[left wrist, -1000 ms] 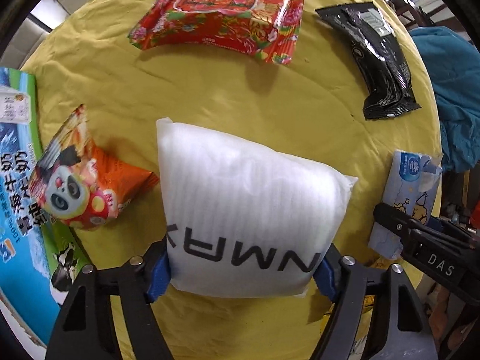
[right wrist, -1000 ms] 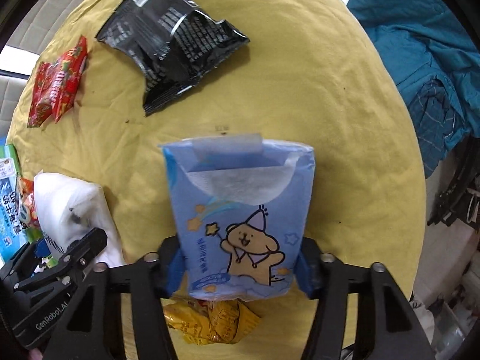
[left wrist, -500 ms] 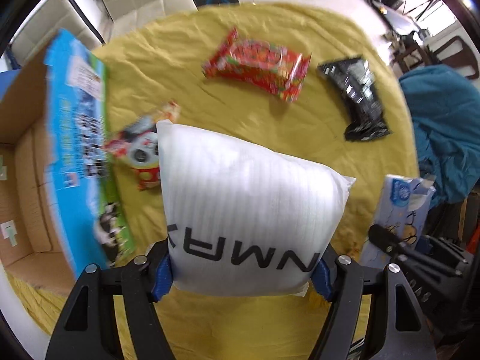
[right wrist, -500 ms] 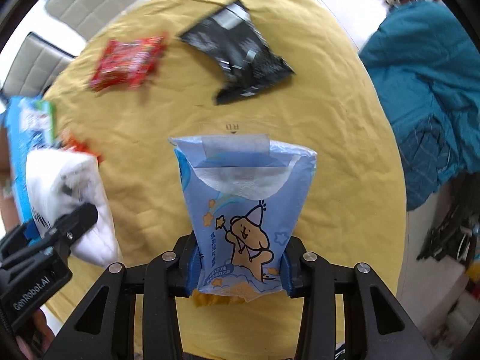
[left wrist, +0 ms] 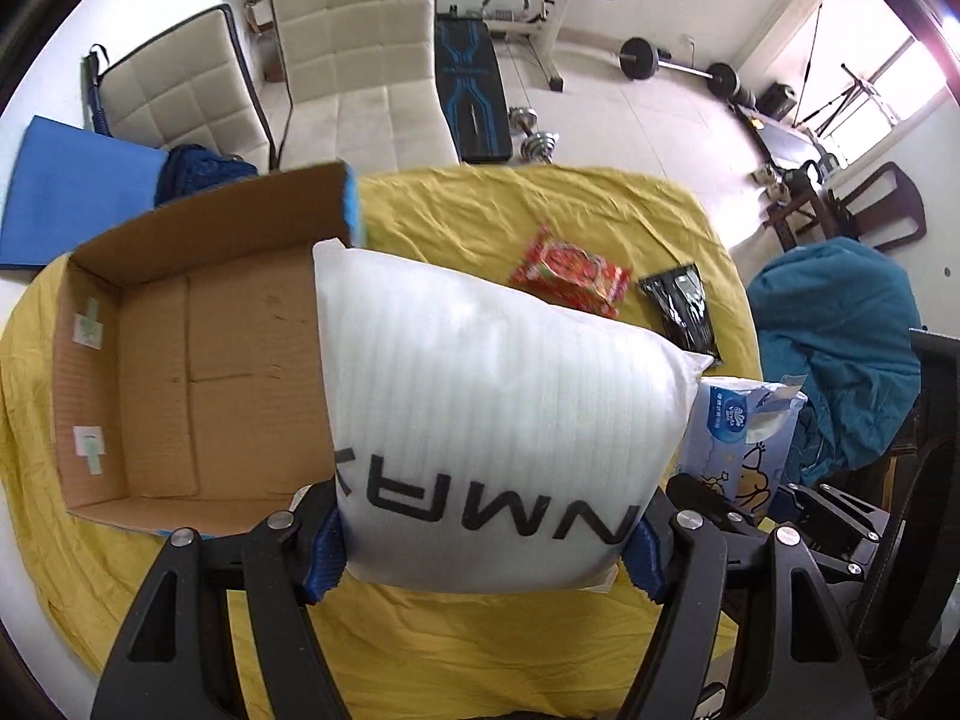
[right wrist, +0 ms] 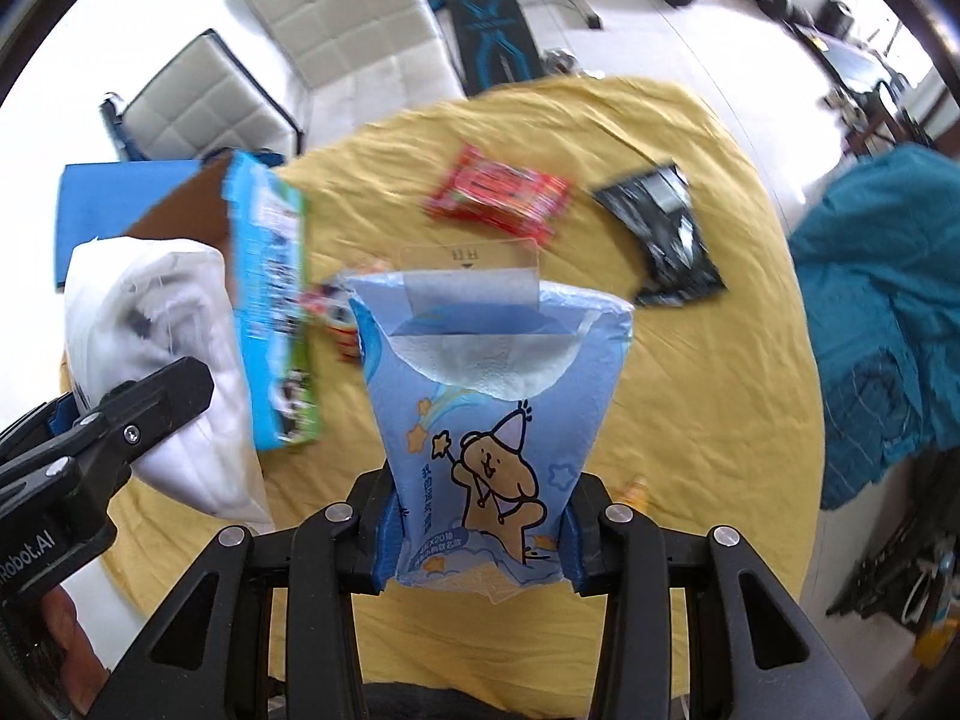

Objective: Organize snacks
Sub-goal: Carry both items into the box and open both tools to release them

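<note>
Two handheld grippers, each mid-carry w/ one item, above a round table w/ yellow cloth (left wrist: 468,204). Left gripper (left wrist: 486,546) is clamped on a puffy white pack (left wrist: 492,408) w/ black lettering, pads pressing both lower edges; pack hangs over the right edge of an open cardboard box (left wrist: 156,360), which looks empty inside. Right gripper (right wrist: 477,534) is clamped on a light-blue pack w/ cartoon bear (right wrist: 489,408), squeezed narrow at the base; its jaws have just been closing tighter on it. Step in hand, judging by the poses: transport of both packs toward the box. Next move likely calls for lowering the white pack inside the walls, then spreading the jaws; the blue pack has to cross the box's printed blue side (right wrist: 270,312) before release. Left on the cloth, well apart from the box: a red snack bag (left wrist: 570,270) and, beside it, a black snack bag (left wrist: 681,309). A small red-and-white packet (right wrist: 336,315) peeks out near the box wall, mostly hidden. The two grippers sit close together, so they could crowd each other over the box. Beyond the table: white chairs, gym gear, teal fabric.
</note>
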